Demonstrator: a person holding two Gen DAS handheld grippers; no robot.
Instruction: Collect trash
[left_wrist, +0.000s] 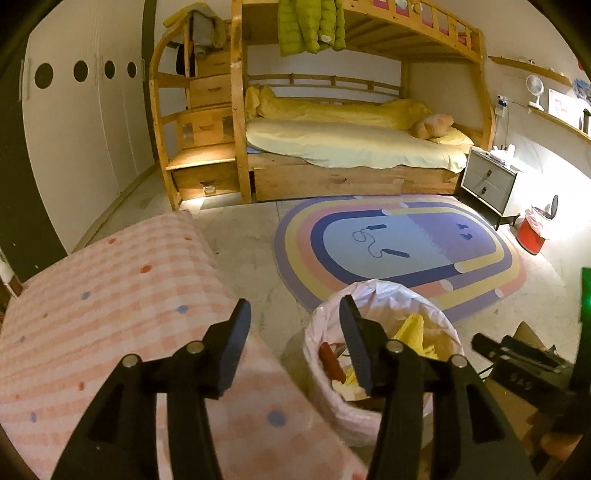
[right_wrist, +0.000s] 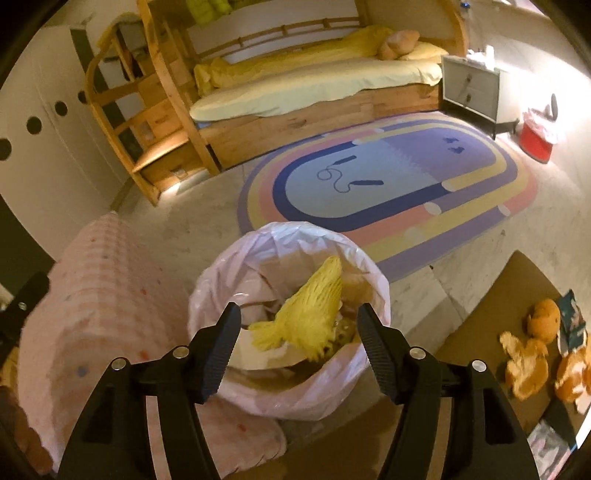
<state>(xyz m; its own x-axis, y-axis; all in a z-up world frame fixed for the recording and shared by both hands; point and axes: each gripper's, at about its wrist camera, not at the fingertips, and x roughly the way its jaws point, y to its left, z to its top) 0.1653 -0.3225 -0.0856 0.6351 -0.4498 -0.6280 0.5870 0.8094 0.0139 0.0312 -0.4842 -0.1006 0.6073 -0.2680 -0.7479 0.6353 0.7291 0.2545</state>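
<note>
Bin (right_wrist: 295, 391) between pink-check cushion (right_wrist: 96, 295), peel-strewn table (right_wrist: 517, 295); both claws (left_wrist: 293, 332) (right_wrist: 299, 339) spread, empty.

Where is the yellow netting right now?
In the right wrist view, the yellow netting sits inside the pink-lined bin, just beyond the open right tongs.

bin (right_wrist: 295, 391): on floor, before rug (right_wrist: 391, 192)
net (right_wrist: 306, 314): in bin
cushion (left_wrist: 110, 314): left of bin
peels (right_wrist: 528, 362): right of bin
bed (left_wrist: 351, 147): behind rug
</note>
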